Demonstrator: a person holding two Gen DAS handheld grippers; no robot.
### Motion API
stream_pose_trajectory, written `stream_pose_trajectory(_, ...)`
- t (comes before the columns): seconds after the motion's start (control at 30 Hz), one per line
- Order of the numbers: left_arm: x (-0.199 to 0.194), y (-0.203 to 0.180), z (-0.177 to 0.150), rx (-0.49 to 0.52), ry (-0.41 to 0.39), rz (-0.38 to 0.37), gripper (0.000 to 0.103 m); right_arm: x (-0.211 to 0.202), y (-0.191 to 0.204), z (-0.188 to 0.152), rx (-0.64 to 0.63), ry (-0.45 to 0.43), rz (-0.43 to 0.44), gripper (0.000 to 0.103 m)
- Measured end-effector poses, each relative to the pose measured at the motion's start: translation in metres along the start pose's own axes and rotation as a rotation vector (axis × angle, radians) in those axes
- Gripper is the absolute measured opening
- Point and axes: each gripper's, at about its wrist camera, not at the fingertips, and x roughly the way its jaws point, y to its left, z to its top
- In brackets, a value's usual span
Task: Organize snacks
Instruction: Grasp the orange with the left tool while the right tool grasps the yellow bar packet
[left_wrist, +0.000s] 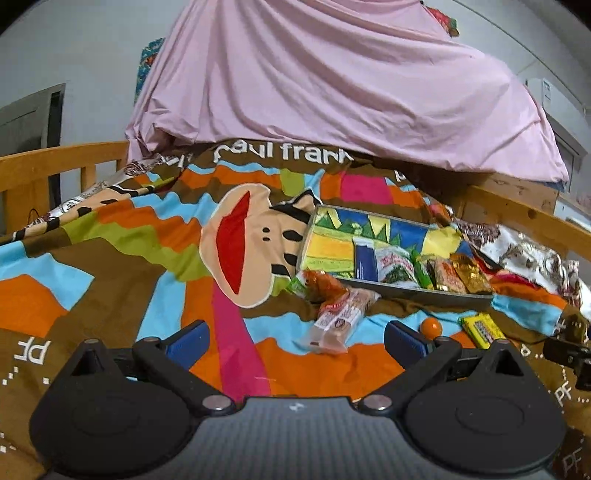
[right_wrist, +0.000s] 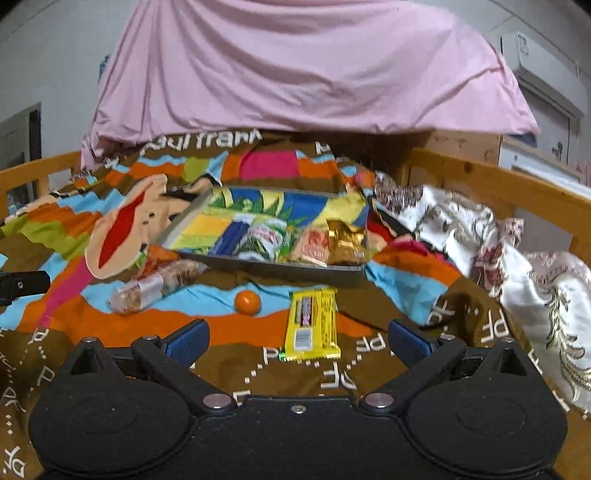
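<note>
Left gripper (left_wrist: 295, 341): fingers spread wide, holding nothing, above the bedspread (left_wrist: 110, 258).
Right gripper (right_wrist: 297, 339): fingers wide apart, empty, yellow snack packet (right_wrist: 312, 325) between them.

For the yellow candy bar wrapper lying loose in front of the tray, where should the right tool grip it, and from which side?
Probably across its narrow width near mid-length, coming from above. The yellow candy bar wrapper lies flat on the bedspread, long axis pointing away from the open right tool, clear of the orange ball and tray.
</note>
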Motion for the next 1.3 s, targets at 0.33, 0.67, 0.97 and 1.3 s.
stream_pose_trajectory(0.33,0.029,-0.029,0.001,0.132,0.044,-0.090,0.103,0.035,-0.008,-0.002,0.005,0.156,0.051,0.102)
stream_pose_trajectory(0.67,0.058,-0.059,0.006,0.201,0.075,-0.182,0.103,0.066,-0.013,0.004,-0.031,0.150,0.019,0.102)
stream_pose_trajectory(0.97,0.091,-0.068,0.011,0.155,0.096,-0.207,0.103,0.082,-0.028,0.014,0.031,0.138,-0.033,0.102)
stream_pose_trajectory(1.3,0.131,-0.092,0.015,0.152,0.142,-0.171,0.103,0.113,-0.022,0.013,-0.106,0.128,-0.037,0.102)
